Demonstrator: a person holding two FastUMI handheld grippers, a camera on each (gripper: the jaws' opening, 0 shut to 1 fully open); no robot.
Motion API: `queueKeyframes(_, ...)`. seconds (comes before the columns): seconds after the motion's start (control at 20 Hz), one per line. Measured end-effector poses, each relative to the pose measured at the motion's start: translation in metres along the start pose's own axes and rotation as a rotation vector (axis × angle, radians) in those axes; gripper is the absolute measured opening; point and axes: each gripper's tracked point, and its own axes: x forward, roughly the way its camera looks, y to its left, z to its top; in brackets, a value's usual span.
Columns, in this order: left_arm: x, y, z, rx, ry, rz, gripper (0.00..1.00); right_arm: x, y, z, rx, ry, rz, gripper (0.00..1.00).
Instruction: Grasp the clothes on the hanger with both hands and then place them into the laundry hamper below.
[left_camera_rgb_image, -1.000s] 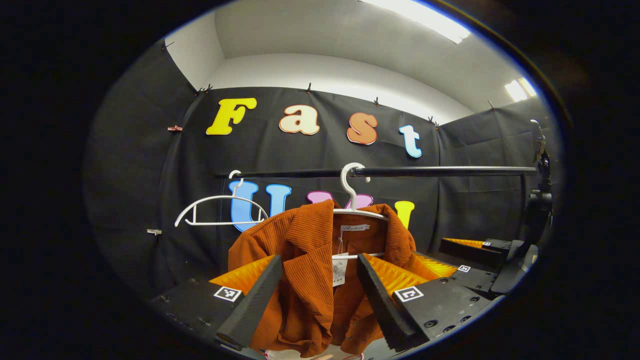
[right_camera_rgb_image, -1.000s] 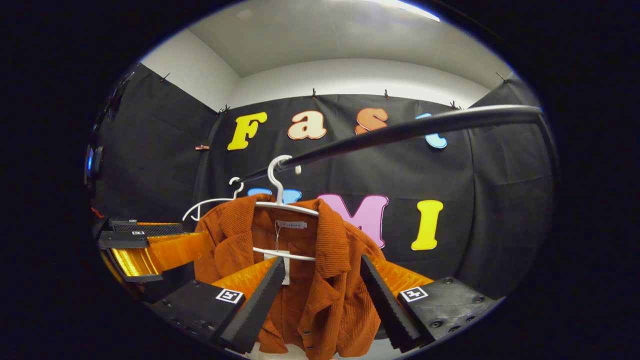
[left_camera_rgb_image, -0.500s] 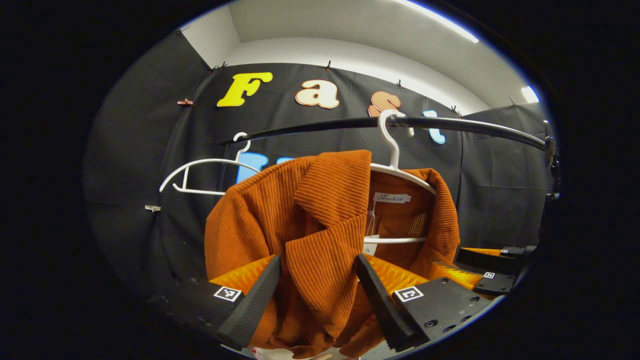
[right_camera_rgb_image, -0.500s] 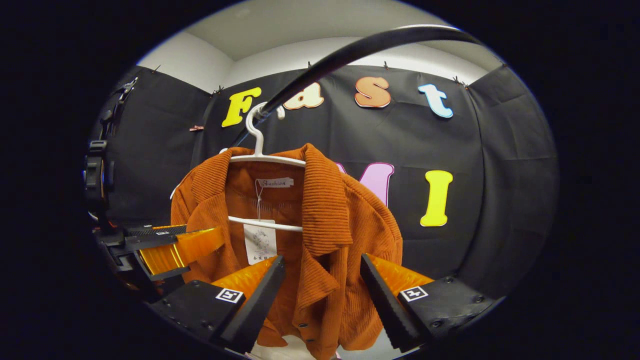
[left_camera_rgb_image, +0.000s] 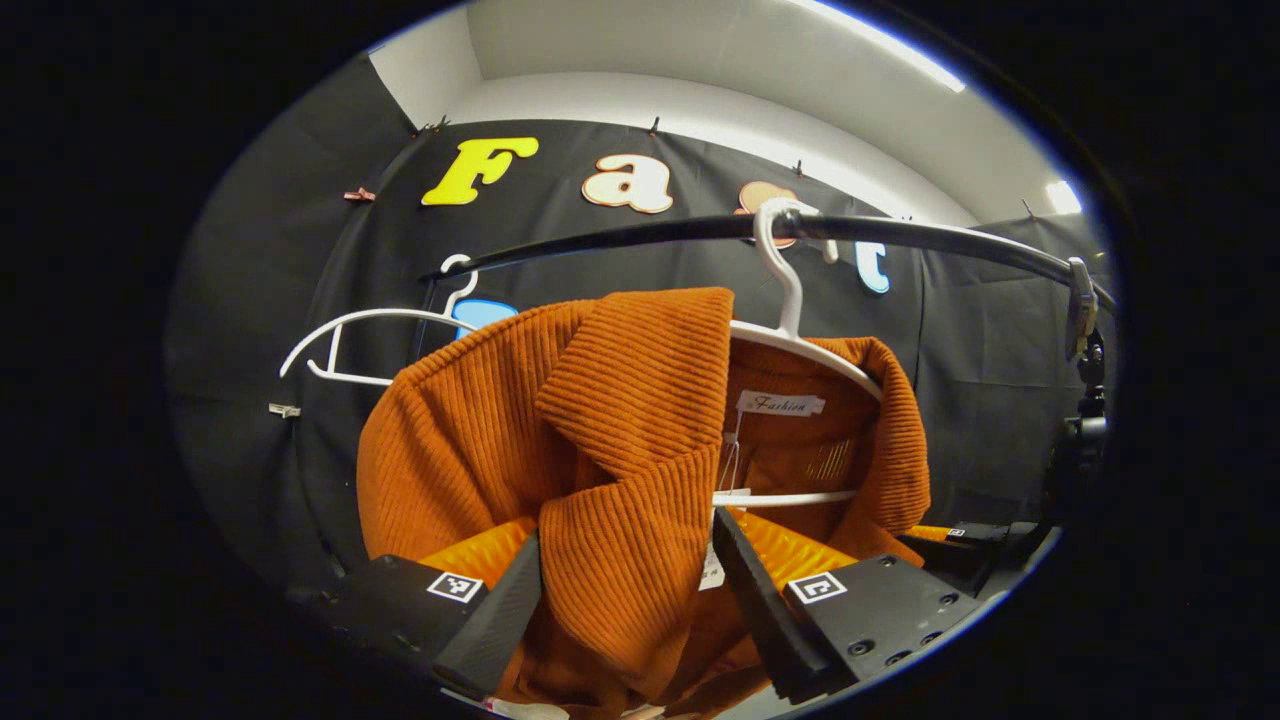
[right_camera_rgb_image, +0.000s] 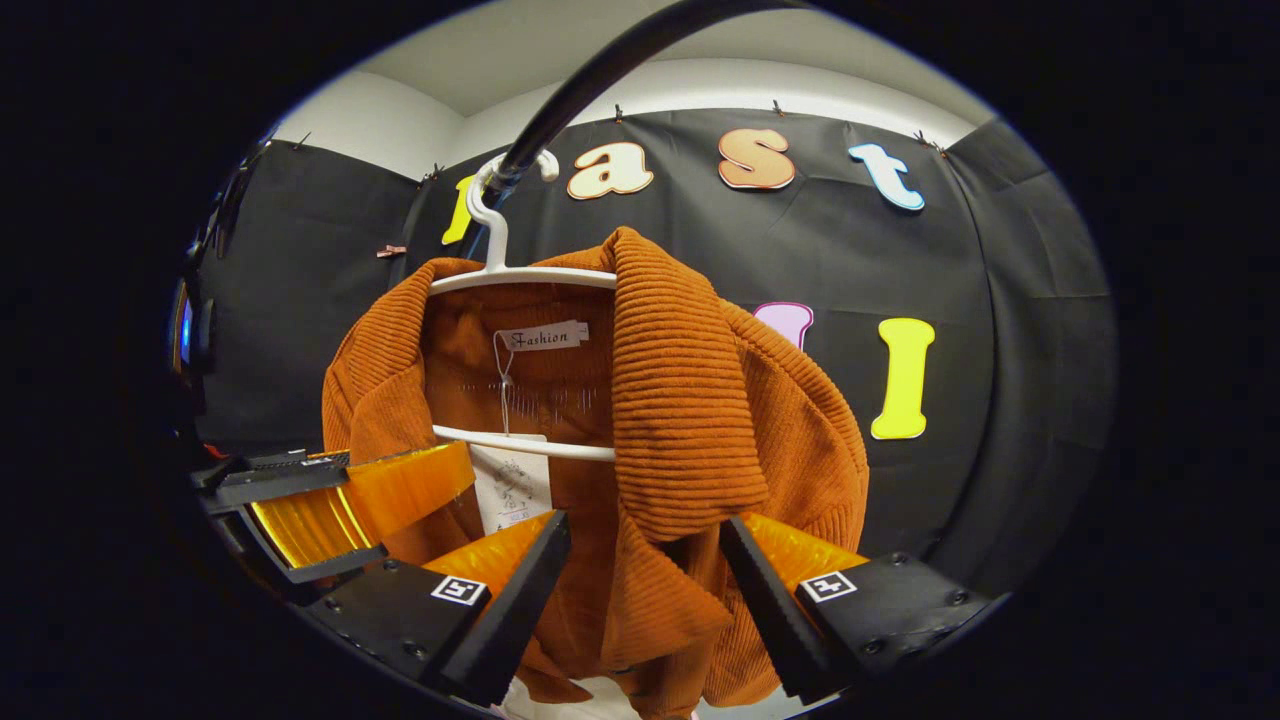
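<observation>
An orange corduroy jacket (left_camera_rgb_image: 620, 400) hangs on a white hanger (left_camera_rgb_image: 790, 300) hooked over a black rail (left_camera_rgb_image: 620, 232). My left gripper (left_camera_rgb_image: 625, 595) is open, and the jacket's left lapel hangs between its fingers. In the right gripper view the same jacket (right_camera_rgb_image: 690, 400) and hanger (right_camera_rgb_image: 500, 275) loom close. My right gripper (right_camera_rgb_image: 640, 600) is open around the other lapel and front edge. Each gripper shows in the other's view: the right gripper (left_camera_rgb_image: 950, 545) low at the right edge, the left gripper (right_camera_rgb_image: 350, 500) at the left against the jacket's side.
An empty white hanger (left_camera_rgb_image: 350, 330) hangs farther left on the rail. The rail (right_camera_rgb_image: 580, 90) arcs overhead in the right gripper view. A stand with a clamp (left_camera_rgb_image: 1080, 400) holds the rail's right end. Black cloth walls close in the back and sides.
Both grippers have moved in toward the jacket, which now looks much larger. Its lapels have come between the fingers of each gripper. Both grippers stay open.
</observation>
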Motion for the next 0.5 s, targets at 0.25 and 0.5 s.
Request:
queueKeyframes(0.25, 0.012, 0.032, 0.001, -0.040, 0.002, 0.082, 0.32, 0.019, -0.029, 0.003, -0.050, -0.002, -0.036, 0.43)
queueKeyframes(0.5, 0.001, 0.046, 0.016, -0.003, -0.010, 0.140, 0.10, 0.010, -0.073, 0.020, -0.017, -0.045, -0.076, 0.19)
